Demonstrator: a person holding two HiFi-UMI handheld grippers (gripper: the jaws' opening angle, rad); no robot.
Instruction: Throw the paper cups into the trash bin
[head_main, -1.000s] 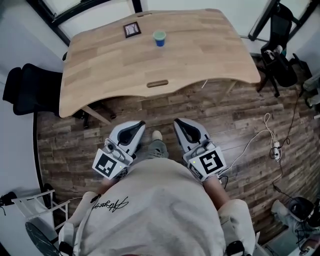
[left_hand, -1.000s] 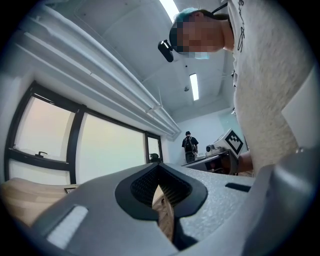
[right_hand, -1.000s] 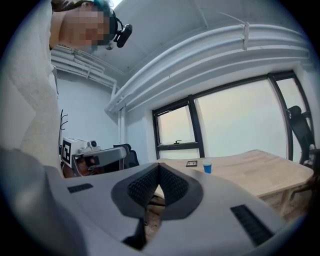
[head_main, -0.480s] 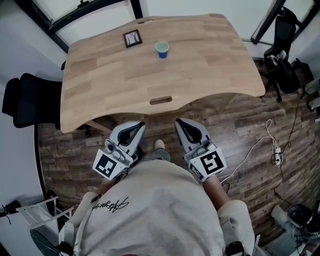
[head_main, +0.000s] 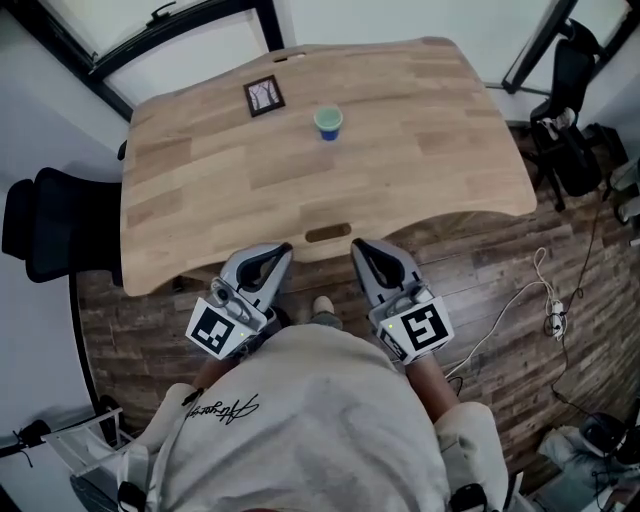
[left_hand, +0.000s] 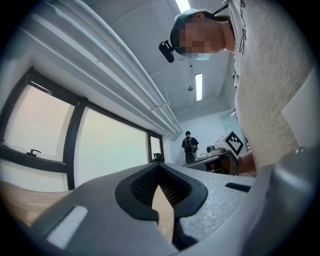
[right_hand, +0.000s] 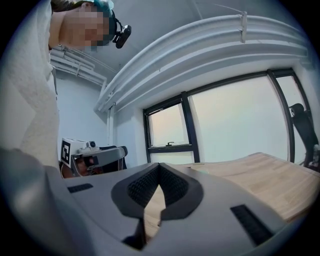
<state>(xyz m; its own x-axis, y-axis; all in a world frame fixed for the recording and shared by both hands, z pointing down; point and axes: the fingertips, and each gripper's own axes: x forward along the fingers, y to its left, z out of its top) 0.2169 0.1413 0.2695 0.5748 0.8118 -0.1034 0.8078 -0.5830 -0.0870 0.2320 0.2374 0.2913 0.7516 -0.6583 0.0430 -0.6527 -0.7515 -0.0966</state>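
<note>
Left gripper (head_main: 281, 249) and right gripper (head_main: 358, 245) both closed tight, empty, at light wooden table's (head_main: 430, 150) near edge; green-blue paper cup (head_main: 327, 123) toward its far side.

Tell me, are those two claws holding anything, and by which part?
Nothing is held. The left gripper and right gripper are both shut and empty, close to the person's body. The cup stands on the table, apart from both.

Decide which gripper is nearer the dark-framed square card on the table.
Left. The left gripper hangs by the near edge of the table, almost in line with the card; the right gripper is alongside, farther to the card's right.
</note>
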